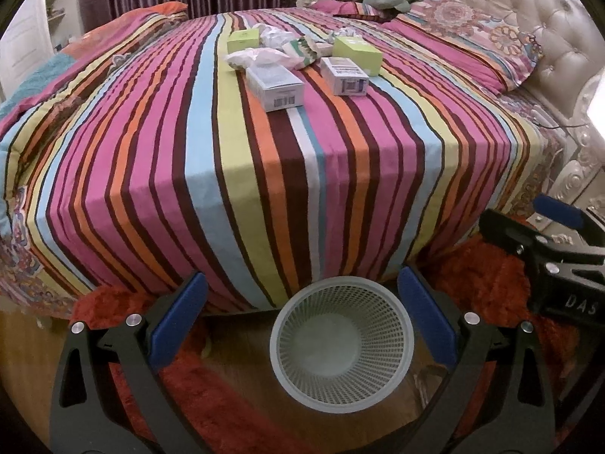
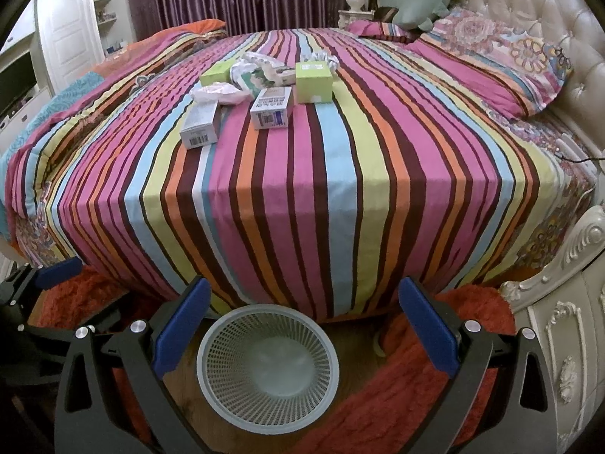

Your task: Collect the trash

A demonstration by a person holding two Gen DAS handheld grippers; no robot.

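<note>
Both grippers' jaws spread, holding nothing, above basket (image 1: 342, 344); boxes (image 1: 276, 85) on bed (image 1: 264, 189)

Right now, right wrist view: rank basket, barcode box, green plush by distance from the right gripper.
1. Basket: on the floor, just ahead of the open right gripper.
2. Barcode box: mid-bed, left.
3. Green plush: far end, by the headboard.

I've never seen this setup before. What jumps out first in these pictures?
The boldly striped bedspread fills most of the view, with a cluster of small boxes and crumpled wrappers lying on top towards its far side. On the floor at the bed's near edge stands an empty mesh wastebasket, framed by the open right gripper.
</note>
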